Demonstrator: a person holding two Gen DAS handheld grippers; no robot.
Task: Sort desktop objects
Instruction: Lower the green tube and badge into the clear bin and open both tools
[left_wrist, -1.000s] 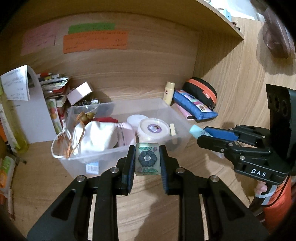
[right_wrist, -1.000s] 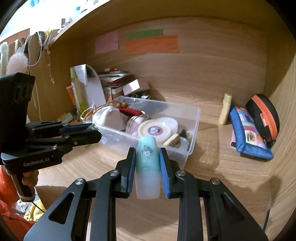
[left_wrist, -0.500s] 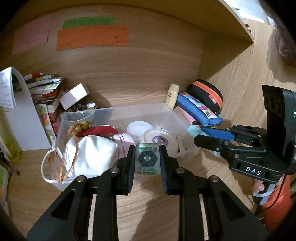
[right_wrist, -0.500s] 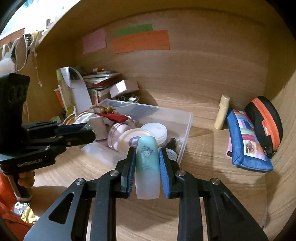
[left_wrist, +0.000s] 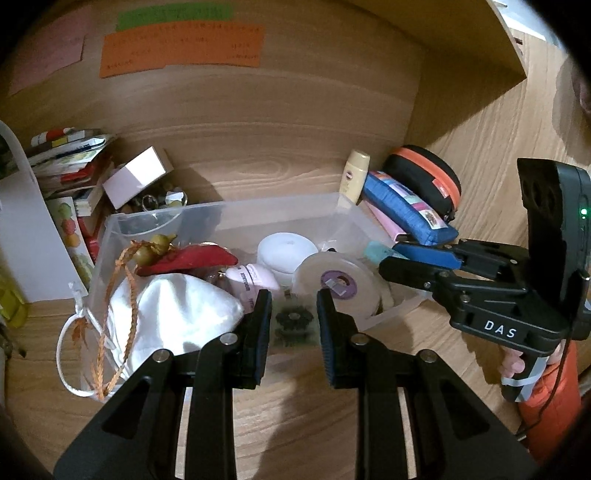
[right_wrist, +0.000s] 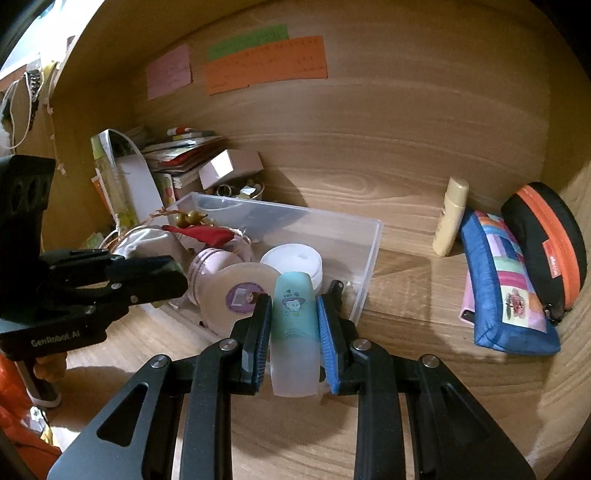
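Observation:
A clear plastic bin (left_wrist: 236, 218) (right_wrist: 369, 254) holds a white drawstring pouch (left_wrist: 173, 321), a red item, a pink jar, a white lid and a tape roll (left_wrist: 343, 284). My left gripper (left_wrist: 293, 325) is open over the bin's front edge. The small green flower-print block (left_wrist: 295, 323) appears blurred between its jaws, free of the pads. My right gripper (right_wrist: 294, 321) is shut on a teal and white bottle (right_wrist: 294, 332), held over the bin's right front corner.
A cream tube (right_wrist: 450, 218), a blue patchwork pouch (right_wrist: 509, 291) and a black-orange case (right_wrist: 546, 243) lie right of the bin. Books, a pink box (left_wrist: 136, 175) and a white paper stand (left_wrist: 18, 236) are at the left. Notes are stuck on the back wall.
My left gripper has opened and let go of the flower-print block, which drops toward the bin. Both grippers moved forward over the bin; the right still holds the bottle.

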